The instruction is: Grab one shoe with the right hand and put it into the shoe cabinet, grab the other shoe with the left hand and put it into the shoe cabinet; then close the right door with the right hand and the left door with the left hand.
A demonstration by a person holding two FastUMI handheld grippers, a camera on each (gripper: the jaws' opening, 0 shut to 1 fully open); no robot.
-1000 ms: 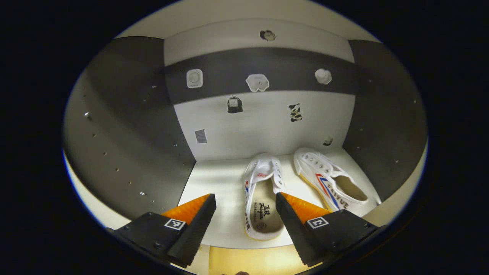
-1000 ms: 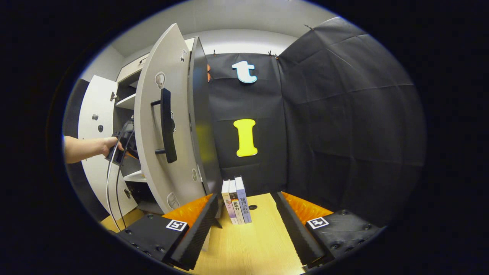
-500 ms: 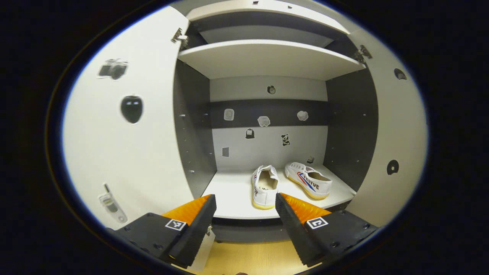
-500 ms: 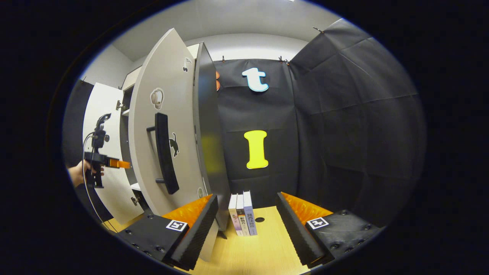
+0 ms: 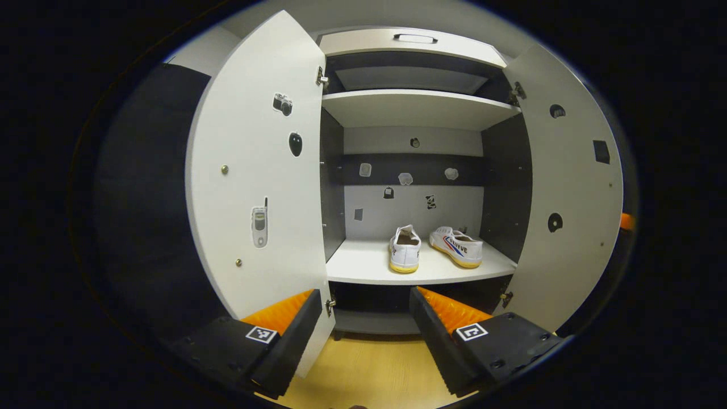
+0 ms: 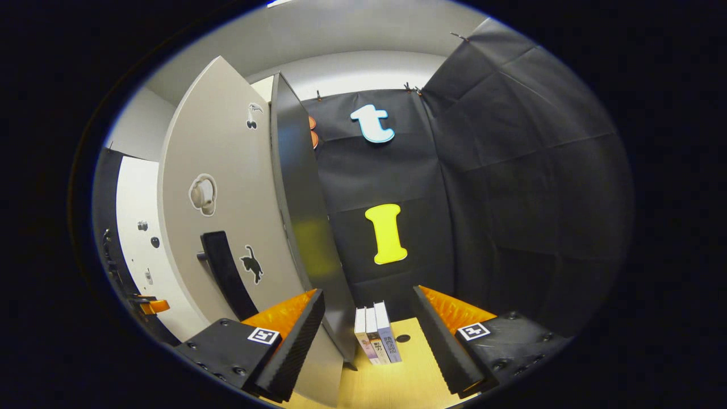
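Two doors hang wide on the shoe cabinet (image 5: 417, 45), the left door (image 5: 255, 170) and right door (image 5: 573, 187) both swung out, and the left gripper (image 5: 363, 318) has pulled well back from the shelf it was reaching into a second ago, fingers spread and empty. Both shoes sit side by side on the middle shelf (image 5: 363, 267): the near shoe (image 5: 405, 257) heel-out, the far shoe (image 5: 456, 246) to its right. Stowing looks done. The right gripper (image 6: 366, 329), likewise open and empty, has closed in on the right door's handle (image 6: 224, 272), so door-closing appears next.
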